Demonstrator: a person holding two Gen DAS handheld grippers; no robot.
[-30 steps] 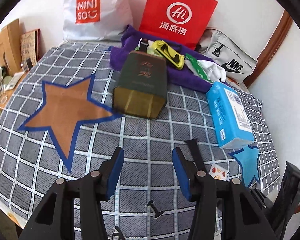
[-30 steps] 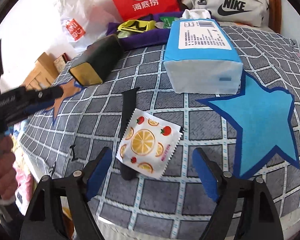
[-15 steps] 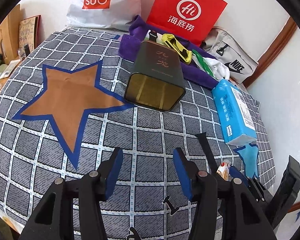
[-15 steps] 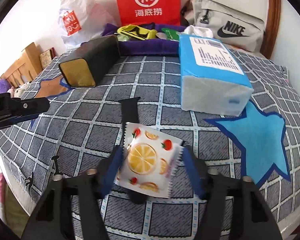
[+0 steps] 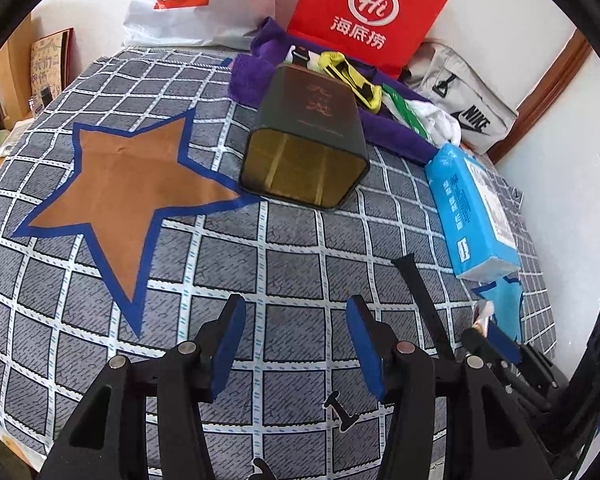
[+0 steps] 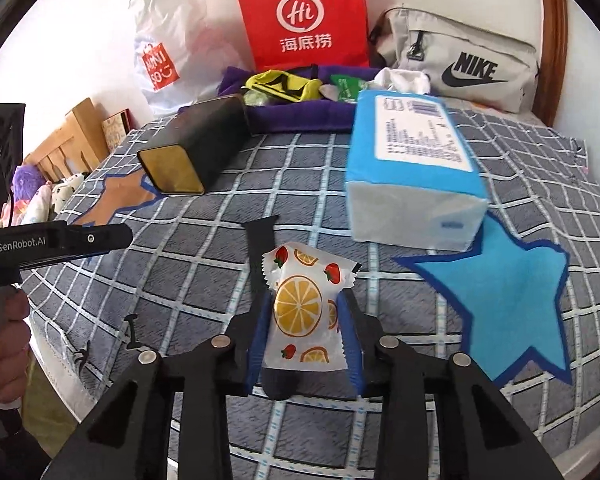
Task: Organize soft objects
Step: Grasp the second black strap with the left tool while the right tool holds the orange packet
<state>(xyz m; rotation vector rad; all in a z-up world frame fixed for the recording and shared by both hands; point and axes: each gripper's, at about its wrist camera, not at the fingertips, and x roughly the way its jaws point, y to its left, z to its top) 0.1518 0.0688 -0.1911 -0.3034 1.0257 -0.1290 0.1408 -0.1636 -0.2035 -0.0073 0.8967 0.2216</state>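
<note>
Two black plastic hand-held grippers: the left gripper (image 5: 296,344) and right gripper (image 6: 304,336) each carry two fingers faced with blue pads (image 5: 230,344), pinned by round silver screws (image 5: 404,347). White "GenRobot.AI" lettering (image 6: 20,245) marks the left one's side.

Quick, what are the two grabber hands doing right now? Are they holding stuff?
Left gripper: open, holding nothing.
Right gripper: its jaws have just been closing and now pinch the fruit-print packet.
</note>
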